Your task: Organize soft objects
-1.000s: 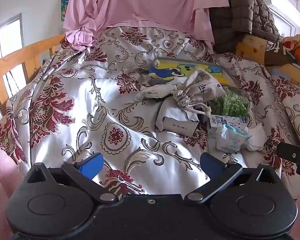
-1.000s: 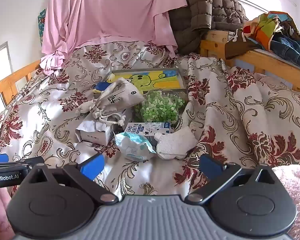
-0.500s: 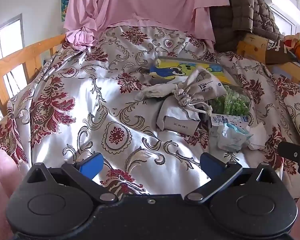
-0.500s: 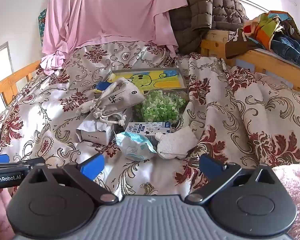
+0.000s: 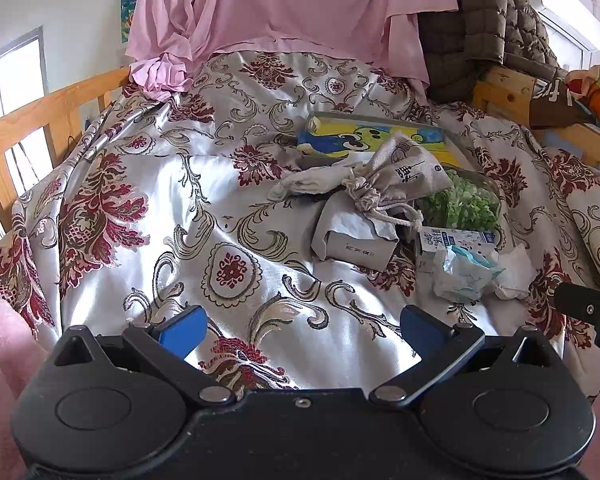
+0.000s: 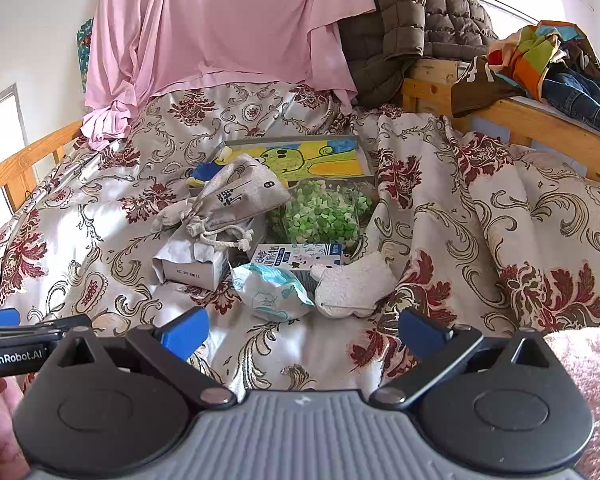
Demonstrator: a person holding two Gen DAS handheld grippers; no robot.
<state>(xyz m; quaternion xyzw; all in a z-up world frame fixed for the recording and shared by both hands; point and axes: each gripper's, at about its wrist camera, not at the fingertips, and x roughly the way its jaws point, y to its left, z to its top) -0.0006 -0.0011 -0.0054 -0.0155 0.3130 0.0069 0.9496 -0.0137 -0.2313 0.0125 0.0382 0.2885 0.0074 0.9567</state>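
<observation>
Both jaws spread wide, holding nothing: our left gripper (image 5: 300, 322) and right gripper (image 6: 304, 330) hover over the bed (image 6: 480, 216). Ahead of the right jaws lie drawstring pouch (image 6: 240, 196), white plush (image 6: 354, 284), crumpled packet (image 6: 270, 292), near together.

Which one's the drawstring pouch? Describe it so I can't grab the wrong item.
On the floral bedspread, find the pile in front of the cartoon tray. The drawstring pouch lies on the grey tissue box, left of the green bits. It alone is grey cloth with a knotted cord.
</observation>
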